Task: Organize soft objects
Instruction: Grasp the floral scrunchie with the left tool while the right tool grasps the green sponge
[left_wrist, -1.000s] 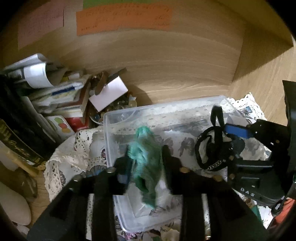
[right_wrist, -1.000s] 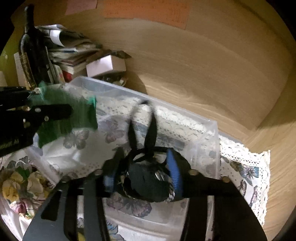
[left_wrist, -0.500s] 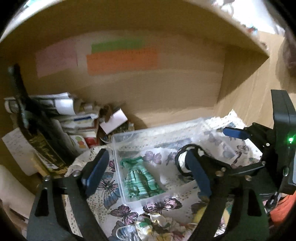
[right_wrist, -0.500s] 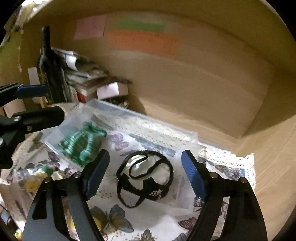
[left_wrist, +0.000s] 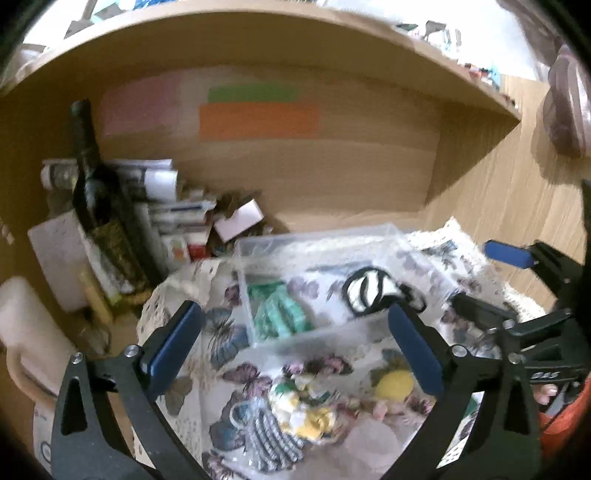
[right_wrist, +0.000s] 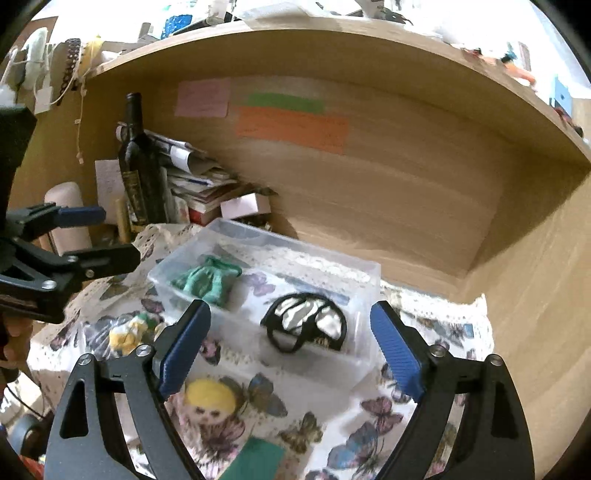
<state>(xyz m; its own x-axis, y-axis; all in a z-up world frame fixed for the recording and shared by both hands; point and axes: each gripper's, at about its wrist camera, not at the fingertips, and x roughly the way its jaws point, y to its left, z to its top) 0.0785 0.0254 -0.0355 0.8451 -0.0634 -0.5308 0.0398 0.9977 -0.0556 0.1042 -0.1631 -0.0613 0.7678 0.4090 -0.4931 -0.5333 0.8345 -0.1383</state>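
Right gripper (right_wrist: 290, 341), jaws wide apart, above a clear plastic bin (right_wrist: 258, 254) holding a green cloth (right_wrist: 207, 280) and black strappy item (right_wrist: 304, 325) on a butterfly-print cloth (right_wrist: 369, 417)

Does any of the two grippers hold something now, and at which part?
Nothing is held. The left gripper and right gripper are both open and empty.

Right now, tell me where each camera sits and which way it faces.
Left wrist: rides the left claw, open, looking down and forward into the clear bin; the right claw shows at the right edge.
Right wrist: rides the right claw, open, facing the same bin and wooden back wall; the left claw shows at the left edge.
Shared: green cloth, black strap piece, dark bottle.
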